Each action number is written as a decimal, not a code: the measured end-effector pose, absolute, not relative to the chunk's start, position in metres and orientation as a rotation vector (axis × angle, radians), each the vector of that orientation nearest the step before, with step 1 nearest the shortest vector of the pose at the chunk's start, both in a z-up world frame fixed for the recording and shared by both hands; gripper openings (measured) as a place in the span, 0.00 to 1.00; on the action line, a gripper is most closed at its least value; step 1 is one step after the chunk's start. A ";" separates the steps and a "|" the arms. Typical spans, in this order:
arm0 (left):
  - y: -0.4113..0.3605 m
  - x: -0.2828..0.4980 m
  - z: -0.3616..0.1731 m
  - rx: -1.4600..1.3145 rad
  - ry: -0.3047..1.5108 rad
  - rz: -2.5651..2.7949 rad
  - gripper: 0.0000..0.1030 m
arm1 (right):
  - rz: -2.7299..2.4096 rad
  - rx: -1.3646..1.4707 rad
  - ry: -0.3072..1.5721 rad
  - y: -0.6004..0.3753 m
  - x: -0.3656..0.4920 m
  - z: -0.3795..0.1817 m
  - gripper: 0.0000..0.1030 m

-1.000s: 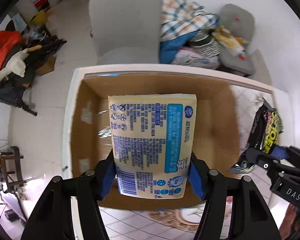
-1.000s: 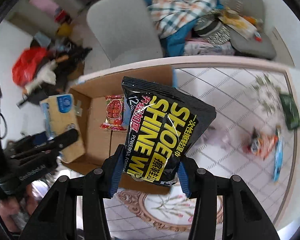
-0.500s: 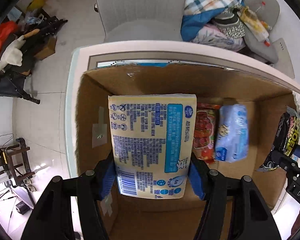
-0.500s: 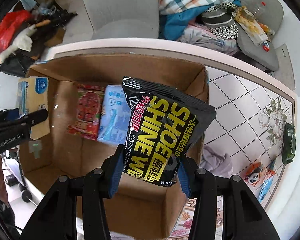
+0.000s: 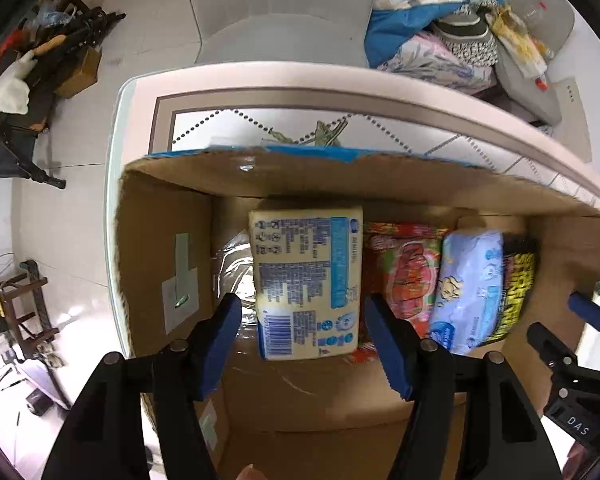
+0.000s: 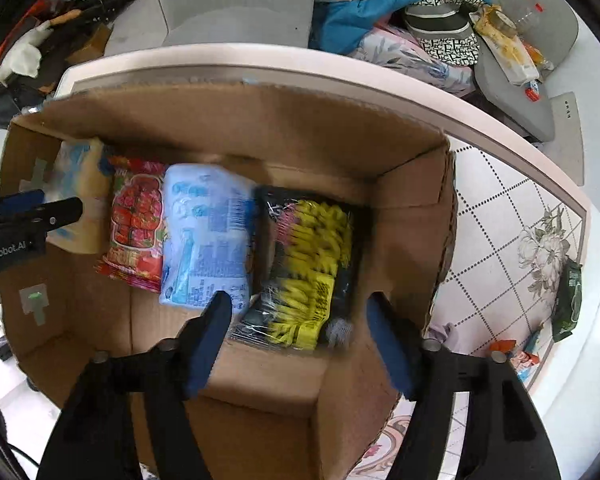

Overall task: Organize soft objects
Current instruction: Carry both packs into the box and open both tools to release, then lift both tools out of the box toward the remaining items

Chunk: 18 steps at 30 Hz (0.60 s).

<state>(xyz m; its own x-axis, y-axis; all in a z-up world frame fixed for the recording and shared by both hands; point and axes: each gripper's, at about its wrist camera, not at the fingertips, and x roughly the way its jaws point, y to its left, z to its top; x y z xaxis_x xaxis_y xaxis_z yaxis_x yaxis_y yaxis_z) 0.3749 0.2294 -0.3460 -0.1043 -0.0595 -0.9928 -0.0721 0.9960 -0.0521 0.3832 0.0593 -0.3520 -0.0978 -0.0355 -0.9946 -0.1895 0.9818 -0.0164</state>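
The left tongs [image 5: 302,318] are gaping wide, empty, over the yellow tissue pack [image 5: 306,284] lying at nine o'clock in the box [image 5: 160,240]; lifting straight up is avoiding snags. The right tongs [image 6: 298,316] are likewise spread, the black wipes pack [image 6: 306,264] lying at three o'clock. Half a second earlier both were gripping their packs.

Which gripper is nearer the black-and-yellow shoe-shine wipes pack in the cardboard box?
Right. The right gripper hangs open directly over the black-and-yellow shoe-shine wipes pack. The left gripper is open at the box's opposite end, above the pale yellow tissue pack.
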 end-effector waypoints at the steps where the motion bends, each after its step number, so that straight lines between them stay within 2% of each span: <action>1: 0.231 0.374 -0.343 -0.100 1.668 0.009 0.64 | 0.132 -0.163 1.659 0.059 0.383 -0.349 0.74; 7: 0.232 0.356 -0.318 -0.107 1.619 0.003 0.65 | 0.139 -0.094 1.618 0.054 0.375 -0.331 0.75; 10: 0.231 0.339 -0.306 -0.101 1.592 0.000 0.65 | 0.147 -0.072 1.600 0.055 0.362 -0.325 0.82; 14: 0.227 0.313 -0.292 -0.093 1.547 0.003 0.65 | 0.155 -0.055 1.579 0.059 0.340 -0.316 0.82; 15: 0.227 0.311 -0.291 -0.091 1.539 0.006 0.69 | 0.155 -0.055 1.574 0.060 0.335 -0.315 0.82; 16: 0.227 0.303 -0.288 -0.084 1.528 0.015 0.86 | 0.156 -0.055 1.566 0.061 0.328 -0.313 0.82; 17: 0.227 0.295 -0.285 -0.080 1.518 0.022 0.97 | 0.158 -0.052 1.559 0.062 0.321 -0.311 0.82; 18: 0.226 0.288 -0.282 -0.081 1.508 0.027 0.97 | 0.161 -0.043 1.553 0.063 0.312 -0.308 0.85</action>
<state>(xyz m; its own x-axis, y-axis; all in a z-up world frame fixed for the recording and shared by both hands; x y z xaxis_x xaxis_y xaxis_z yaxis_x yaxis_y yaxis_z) 0.2878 0.2260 -0.2823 0.0626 -0.0324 -0.9975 -0.0684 0.9970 -0.0367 0.3124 0.0632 -0.3085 0.0095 0.0760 -0.9971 -0.1305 0.9887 0.0741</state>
